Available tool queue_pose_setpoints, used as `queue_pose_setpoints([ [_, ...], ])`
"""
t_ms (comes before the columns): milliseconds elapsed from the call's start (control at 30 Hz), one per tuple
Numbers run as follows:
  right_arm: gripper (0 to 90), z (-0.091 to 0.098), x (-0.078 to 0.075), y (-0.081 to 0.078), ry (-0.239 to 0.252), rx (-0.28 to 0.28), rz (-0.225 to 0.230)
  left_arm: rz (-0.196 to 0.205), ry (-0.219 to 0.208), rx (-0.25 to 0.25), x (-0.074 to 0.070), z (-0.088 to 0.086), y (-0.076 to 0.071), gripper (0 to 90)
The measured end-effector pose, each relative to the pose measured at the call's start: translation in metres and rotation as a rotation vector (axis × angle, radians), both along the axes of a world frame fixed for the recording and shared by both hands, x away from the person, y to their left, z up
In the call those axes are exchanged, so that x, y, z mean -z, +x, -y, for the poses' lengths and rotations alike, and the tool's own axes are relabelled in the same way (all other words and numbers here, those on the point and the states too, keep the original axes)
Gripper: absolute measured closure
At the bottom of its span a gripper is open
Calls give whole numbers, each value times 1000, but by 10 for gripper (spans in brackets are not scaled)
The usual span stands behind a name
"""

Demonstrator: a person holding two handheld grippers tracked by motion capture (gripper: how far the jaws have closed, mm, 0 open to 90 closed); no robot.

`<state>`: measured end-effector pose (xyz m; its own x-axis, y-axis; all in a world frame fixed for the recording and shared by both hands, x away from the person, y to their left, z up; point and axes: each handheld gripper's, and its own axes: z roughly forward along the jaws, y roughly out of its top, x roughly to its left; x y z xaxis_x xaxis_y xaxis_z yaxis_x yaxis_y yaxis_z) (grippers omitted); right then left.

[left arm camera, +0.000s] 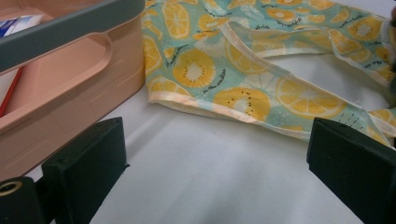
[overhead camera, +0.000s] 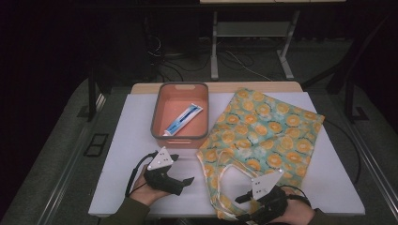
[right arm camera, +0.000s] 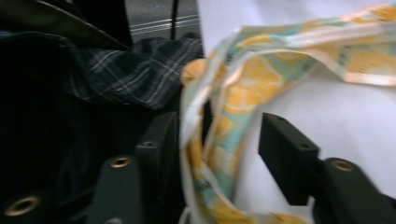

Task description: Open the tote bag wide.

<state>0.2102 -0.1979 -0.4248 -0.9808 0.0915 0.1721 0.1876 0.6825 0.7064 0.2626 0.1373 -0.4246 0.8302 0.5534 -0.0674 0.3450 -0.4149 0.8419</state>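
The bag (overhead camera: pixel 263 136) is spread at the table's (overhead camera: pixel 117 187) right half, its handle (right arm camera: pixel 210 135) looped toward the near edge. The handle is seen between the right gripper's (overhead camera: pixel 248 206) half-parted jaws, not yet pinched. The left gripper (overhead camera: pixel 180 180) is held open, beside the bin (overhead camera: pixel 180 140).

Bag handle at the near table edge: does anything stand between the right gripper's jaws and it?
Nothing visible does. In the right gripper view the bag handle already hangs between the right gripper jaws, lying against the left one, with a gap to the other. The white table behind is bare.
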Motion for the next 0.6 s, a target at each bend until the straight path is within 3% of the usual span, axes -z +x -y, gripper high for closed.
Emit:
queue_pose_setpoints([
  [133, 637, -6, 4, -4, -15, -52, -16, 0, 2, 0, 0, 0, 0, 33],
  [233, 706, -10, 9, -4, -54, -67, -18, 2, 1, 0, 0, 0, 0, 33],
  [300, 817, -12, 11, -3, -64, -72, -18, 2, 1, 0, 0, 0, 0, 33],
  [367, 875, -12, 10, -1, -55, -75, -20, 2, 1, 1, 0, 0, 0, 33],
  [600, 886, 0, -5, 9, 18, -5, 26, 1, 0, 1, 0, 0, 0, 33],
])
